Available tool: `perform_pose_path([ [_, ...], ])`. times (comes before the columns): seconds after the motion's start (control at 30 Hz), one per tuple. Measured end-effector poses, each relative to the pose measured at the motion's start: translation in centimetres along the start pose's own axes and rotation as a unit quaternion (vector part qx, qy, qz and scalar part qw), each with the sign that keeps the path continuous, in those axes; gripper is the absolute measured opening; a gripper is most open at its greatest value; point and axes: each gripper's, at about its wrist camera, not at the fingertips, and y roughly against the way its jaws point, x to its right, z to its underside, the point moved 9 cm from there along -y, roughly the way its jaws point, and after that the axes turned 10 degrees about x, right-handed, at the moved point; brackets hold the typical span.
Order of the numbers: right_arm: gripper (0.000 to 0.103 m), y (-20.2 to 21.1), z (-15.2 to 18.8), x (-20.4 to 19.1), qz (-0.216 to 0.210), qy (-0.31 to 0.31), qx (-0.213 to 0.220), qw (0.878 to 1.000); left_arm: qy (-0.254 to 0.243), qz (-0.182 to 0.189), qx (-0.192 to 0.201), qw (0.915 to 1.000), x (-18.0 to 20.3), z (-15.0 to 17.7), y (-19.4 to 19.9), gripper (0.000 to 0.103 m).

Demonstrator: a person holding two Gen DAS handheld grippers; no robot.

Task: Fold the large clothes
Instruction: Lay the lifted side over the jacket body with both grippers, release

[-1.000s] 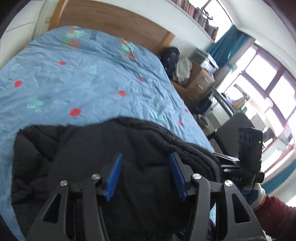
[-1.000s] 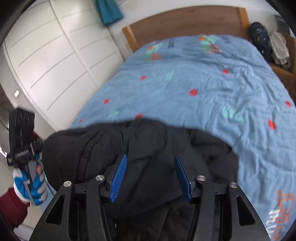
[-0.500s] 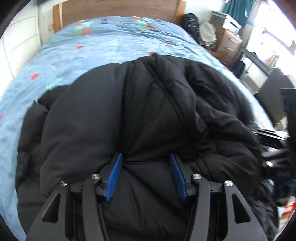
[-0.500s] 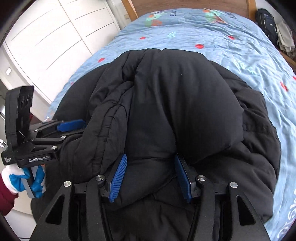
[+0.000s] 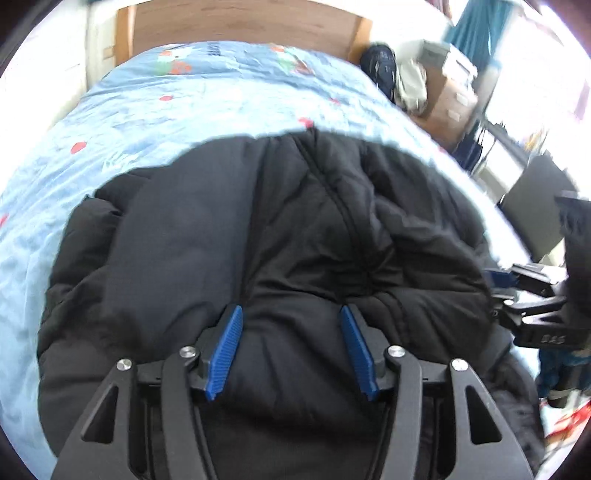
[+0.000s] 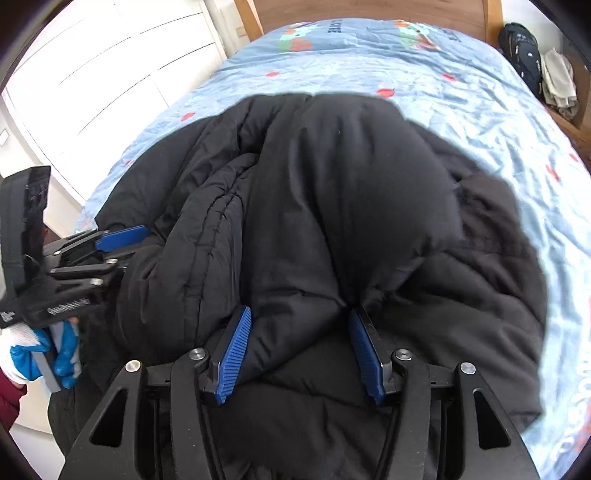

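Together, both claws grip the black jacket (image 5: pixel 295 229) over the bed (image 5: pixel 207 99).

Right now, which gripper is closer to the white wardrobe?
Left. The left gripper grips the black jacket at the bed edge beside the wardrobe; the right gripper grips it farther across the bed.

My view covers a bed with a light blue cotton cover printed with red dots (image 6: pixel 424 92), backed by a brown wooden headboard (image 5: pixel 240 26). To my left stands a white panelled wardrobe (image 6: pixel 110 74). To my right, a dark blue backpack (image 5: pixel 380 70) rests beside a light wooden drawer unit (image 5: pixel 448 105). Teal curtains (image 5: pixel 476 33) flank a bright window (image 5: pixel 546 70) admitting strong daylight.
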Motion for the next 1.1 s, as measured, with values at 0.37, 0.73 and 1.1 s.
perform_pose_path([
  [0.37, 0.060, 2.8, -4.7, -4.6, -0.039, 0.020, 0.075, 0.996, -0.001, -0.034, 0.032, 0.9989, -1.4, -1.9, 1.2, 0.060],
  [0.73, 0.066, -2.7, 1.7, -4.2, -0.027, 0.085, 0.059, 0.994, -0.044, -0.056, 0.046, 0.9964, -1.7, 3.5, -3.0, 0.071],
  [1.1, 0.067, -1.9, 2.8, -4.7, -0.003, 0.109, 0.097, 0.989, -0.041, -0.056, 0.087, 0.9937, -1.1, 4.4, -2.4, 0.071],
])
